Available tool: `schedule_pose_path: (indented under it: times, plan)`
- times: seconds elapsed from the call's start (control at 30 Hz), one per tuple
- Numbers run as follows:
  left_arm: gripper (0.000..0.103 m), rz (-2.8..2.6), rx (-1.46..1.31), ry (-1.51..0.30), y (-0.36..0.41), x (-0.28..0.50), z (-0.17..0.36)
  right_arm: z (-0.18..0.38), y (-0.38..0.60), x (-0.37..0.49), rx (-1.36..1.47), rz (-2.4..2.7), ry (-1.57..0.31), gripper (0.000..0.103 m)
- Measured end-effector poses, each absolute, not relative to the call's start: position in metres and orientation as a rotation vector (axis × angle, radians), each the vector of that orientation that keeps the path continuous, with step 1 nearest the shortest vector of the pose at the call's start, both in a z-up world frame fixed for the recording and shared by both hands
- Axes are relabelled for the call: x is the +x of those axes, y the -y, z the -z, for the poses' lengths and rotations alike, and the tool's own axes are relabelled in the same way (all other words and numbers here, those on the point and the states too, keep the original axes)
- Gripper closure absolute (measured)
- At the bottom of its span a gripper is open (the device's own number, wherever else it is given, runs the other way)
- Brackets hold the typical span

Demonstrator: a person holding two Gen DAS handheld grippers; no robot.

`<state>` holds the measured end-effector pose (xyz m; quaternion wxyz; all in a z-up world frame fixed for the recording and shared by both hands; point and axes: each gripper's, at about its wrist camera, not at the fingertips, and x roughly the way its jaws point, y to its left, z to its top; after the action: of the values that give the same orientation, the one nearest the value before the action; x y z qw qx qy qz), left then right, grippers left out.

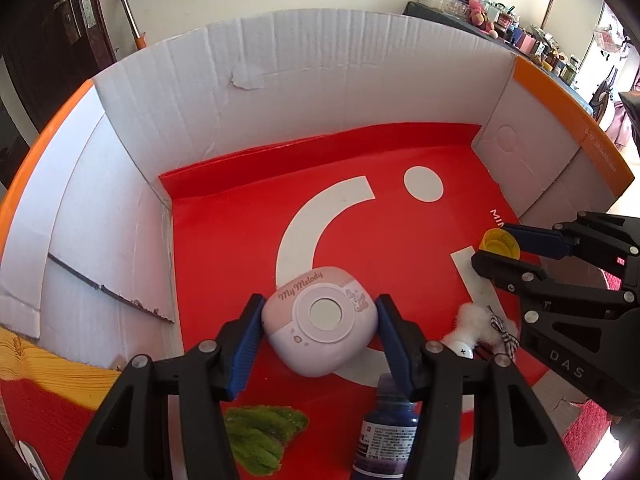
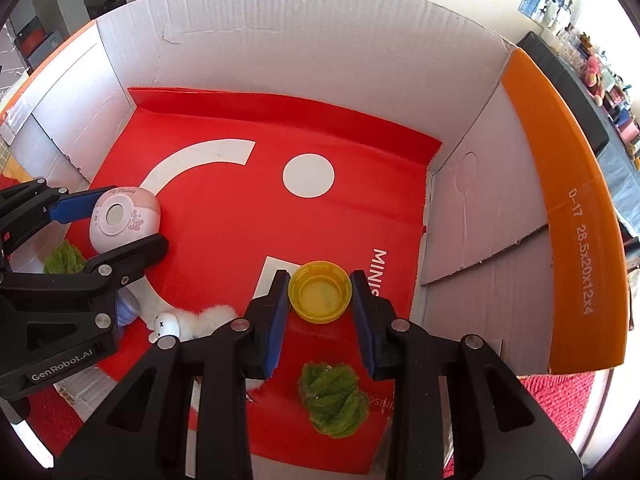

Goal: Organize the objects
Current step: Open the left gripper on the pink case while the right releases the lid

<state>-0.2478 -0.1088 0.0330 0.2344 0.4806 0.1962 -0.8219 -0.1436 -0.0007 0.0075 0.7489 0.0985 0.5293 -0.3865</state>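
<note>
A pink-and-white "My Melody" device (image 1: pixel 320 320) sits between the blue pads of my left gripper (image 1: pixel 320 304), which is shut on it just over the red floor (image 1: pixel 240 240) of a cardboard box. My right gripper (image 2: pixel 320 278) is shut on a yellow bottle cap (image 2: pixel 320 292), its hollow side up, low over the same floor. The left wrist view shows the right gripper (image 1: pixel 494 242) at the far right with the cap (image 1: pixel 498 244). In the right wrist view the left gripper (image 2: pixel 136 216) holds the device (image 2: pixel 124 220) at the left.
White cardboard walls (image 1: pixel 280 80) with orange flaps (image 2: pixel 568 220) ring the floor. Inside lie a green fuzzy tuft (image 1: pixel 260 436), a second tuft (image 2: pixel 332 400), a dark blue bottle (image 1: pixel 388 432) and a white plush toy (image 1: pixel 476 328) with a checked bow. A cluttered shelf (image 1: pixel 500 20) stands behind.
</note>
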Motion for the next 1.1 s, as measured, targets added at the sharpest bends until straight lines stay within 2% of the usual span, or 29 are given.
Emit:
schedule_pose_path:
  times: [1.1]
  plan:
    - [0.045,2.256,1.307,-0.535,0.115,-0.247,-0.039,-0.016,-0.024,-0.168,0.169,0.842,-1.179,0.073]
